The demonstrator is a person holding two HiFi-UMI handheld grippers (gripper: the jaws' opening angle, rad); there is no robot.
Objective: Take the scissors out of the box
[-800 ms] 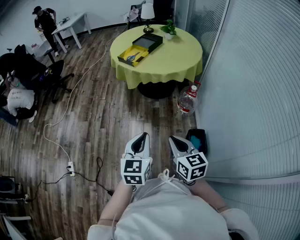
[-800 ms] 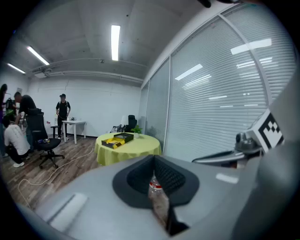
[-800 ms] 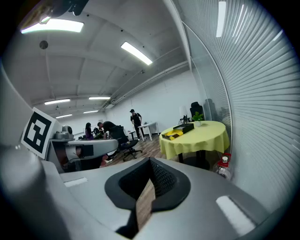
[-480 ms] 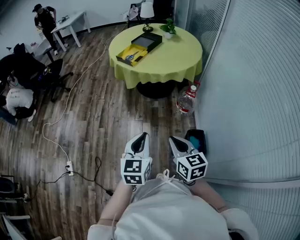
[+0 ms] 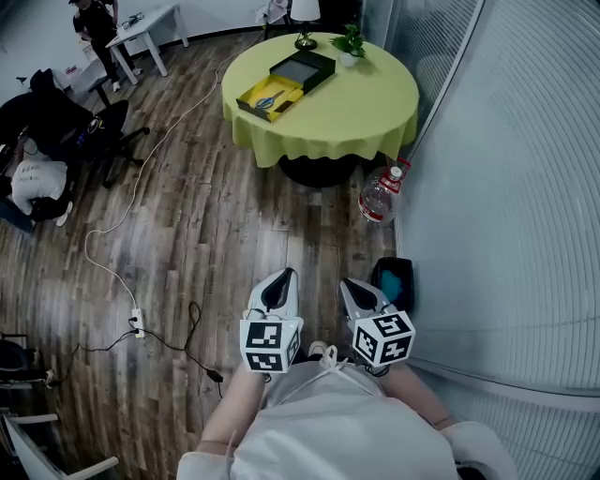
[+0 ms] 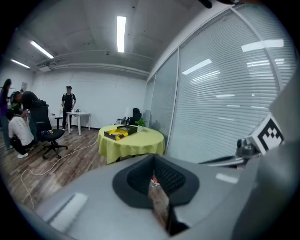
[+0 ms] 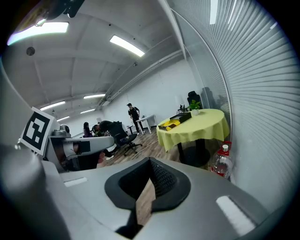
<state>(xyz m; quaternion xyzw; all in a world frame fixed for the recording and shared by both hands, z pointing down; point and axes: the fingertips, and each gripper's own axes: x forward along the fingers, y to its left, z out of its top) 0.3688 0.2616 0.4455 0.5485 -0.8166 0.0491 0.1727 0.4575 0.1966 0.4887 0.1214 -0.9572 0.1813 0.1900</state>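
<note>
The view has shifted. At the far left the people (image 5: pixel 36 183) by the chairs have slid toward the frame's edge, and the standing person (image 5: pixel 94 17) is now cut off at the top. The table (image 5: pixel 361 108) sits a little higher and larger than a moment ago. That suggests the wearer is heading toward it, but it is still well off.

The left gripper (image 5: pixel 281 278) and right gripper (image 5: pixel 355 285) stay side by side in front of the body. Both have their jaws together with nothing between them.

The scissors (image 5: pixel 269 96) still lie in the yellow box (image 5: pixel 251 105) on the table's left part, beside the black lid (image 5: pixel 302 69), so the task has not truly begun. I judge the approach comes first.

As for writing, each gripper's cube (image 5: pixel 270 343) shows only black-and-white square markers. The bottle (image 5: pixel 379 196) on the floor has a red label, but its print is too small to read.
</note>
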